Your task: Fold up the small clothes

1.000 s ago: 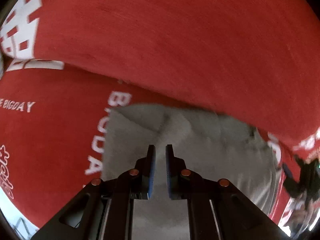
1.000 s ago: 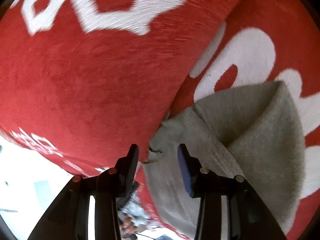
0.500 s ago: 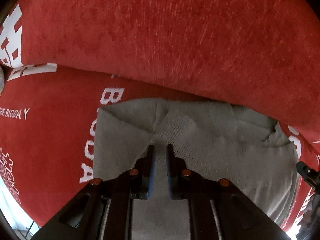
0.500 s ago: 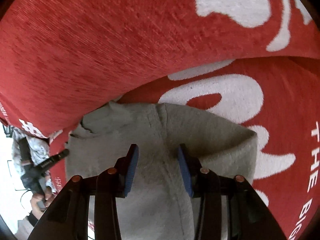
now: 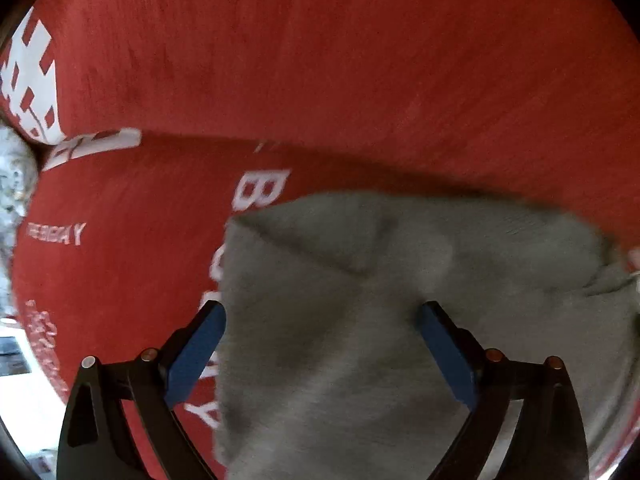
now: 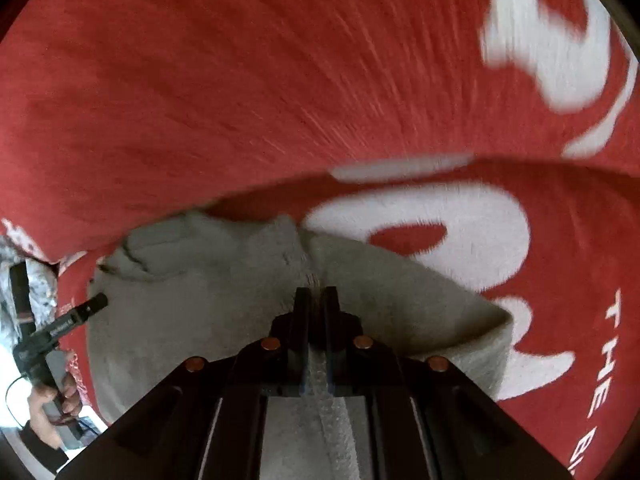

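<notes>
The grey garment point(image 5: 400, 320) is a soft, fleecy knit piece lying in folded layers on a red plush cover point(image 5: 320, 60) that carries large white woven lettering; a thick rolled bulge of the same red fabric rises directly behind it. The left claw point(image 5: 320, 312) has just been opening and now stands wide above the garment, its flat blue pads point(image 5: 200, 344) spread to either side with grey cloth between them but not pressed. The right claw point(image 6: 315, 296) has just been closing; its dark narrow fingers are drawn nearly together, pinching a raised ridge of the grey garment point(image 6: 240, 320) at a seam. In the right wrist view, a hand point(image 6: 52, 400) grips the handle at the left edge.
</notes>
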Demonstrator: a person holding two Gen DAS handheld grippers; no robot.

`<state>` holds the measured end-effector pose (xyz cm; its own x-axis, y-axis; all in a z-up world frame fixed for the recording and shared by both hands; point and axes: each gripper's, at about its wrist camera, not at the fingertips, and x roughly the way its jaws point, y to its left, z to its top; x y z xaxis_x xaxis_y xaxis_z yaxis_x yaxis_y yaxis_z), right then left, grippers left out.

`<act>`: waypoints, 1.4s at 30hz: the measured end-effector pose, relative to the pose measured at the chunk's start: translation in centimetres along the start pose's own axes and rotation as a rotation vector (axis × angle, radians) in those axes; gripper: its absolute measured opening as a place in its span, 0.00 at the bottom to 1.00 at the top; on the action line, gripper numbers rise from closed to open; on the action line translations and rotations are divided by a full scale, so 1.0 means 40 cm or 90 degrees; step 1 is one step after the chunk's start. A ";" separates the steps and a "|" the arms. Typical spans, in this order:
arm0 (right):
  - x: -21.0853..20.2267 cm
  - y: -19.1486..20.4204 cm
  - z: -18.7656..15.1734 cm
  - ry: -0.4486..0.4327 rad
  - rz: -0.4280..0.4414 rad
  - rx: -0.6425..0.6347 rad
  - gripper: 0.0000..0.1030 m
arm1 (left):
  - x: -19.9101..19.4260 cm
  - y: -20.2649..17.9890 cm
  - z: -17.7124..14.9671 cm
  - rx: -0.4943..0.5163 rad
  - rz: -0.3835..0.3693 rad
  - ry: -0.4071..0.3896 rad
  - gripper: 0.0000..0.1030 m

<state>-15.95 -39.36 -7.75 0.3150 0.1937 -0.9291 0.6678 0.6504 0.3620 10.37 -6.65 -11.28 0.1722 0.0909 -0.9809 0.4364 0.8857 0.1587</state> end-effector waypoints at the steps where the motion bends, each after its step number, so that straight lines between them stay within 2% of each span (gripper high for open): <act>1: -0.001 -0.012 -0.003 -0.003 0.007 0.017 0.13 | 0.004 0.008 -0.004 -0.002 -0.005 -0.006 0.98; 2: -0.007 -0.021 -0.007 -0.006 0.014 0.030 0.14 | 0.001 0.024 -0.006 -0.011 -0.013 -0.010 0.98; 9: -0.090 -0.068 -0.068 -0.017 -0.010 0.040 0.19 | -0.035 0.097 -0.009 0.010 0.046 -0.021 0.98; 12: -0.130 -0.085 -0.110 -0.023 0.003 0.059 0.20 | -0.062 0.126 -0.032 0.011 0.043 -0.021 0.98; 21: -0.165 -0.051 -0.271 -0.003 0.079 0.111 0.21 | -0.108 0.209 -0.190 -0.006 -0.071 0.038 0.98; 23: -0.172 -0.039 -0.308 0.000 0.087 0.121 0.26 | -0.105 0.225 -0.232 -0.002 -0.092 0.055 0.98; 25: -0.183 -0.034 -0.358 0.002 0.093 0.146 0.41 | -0.102 0.239 -0.265 -0.001 -0.108 0.068 0.98; 30: -0.201 -0.064 -0.510 -0.004 0.126 0.282 0.41 | -0.080 0.280 -0.335 -0.017 -0.152 0.108 0.98; 34: -0.183 -0.082 -0.597 -0.015 0.142 0.372 0.41 | -0.052 0.315 -0.364 -0.075 -0.208 0.146 0.98; 38: -0.155 -0.109 -0.631 -0.039 0.178 0.457 0.41 | -0.009 0.336 -0.370 -0.140 -0.259 0.170 0.98; 42: -0.136 -0.129 -0.623 -0.078 0.209 0.523 0.41 | 0.014 0.348 -0.362 -0.181 -0.283 0.173 0.94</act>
<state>-37.90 -25.47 -6.43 0.6136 0.1672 -0.7717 0.7891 -0.1641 0.5919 3.74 12.34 -11.24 -0.2214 -0.2362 -0.9461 0.1545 0.9495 -0.2732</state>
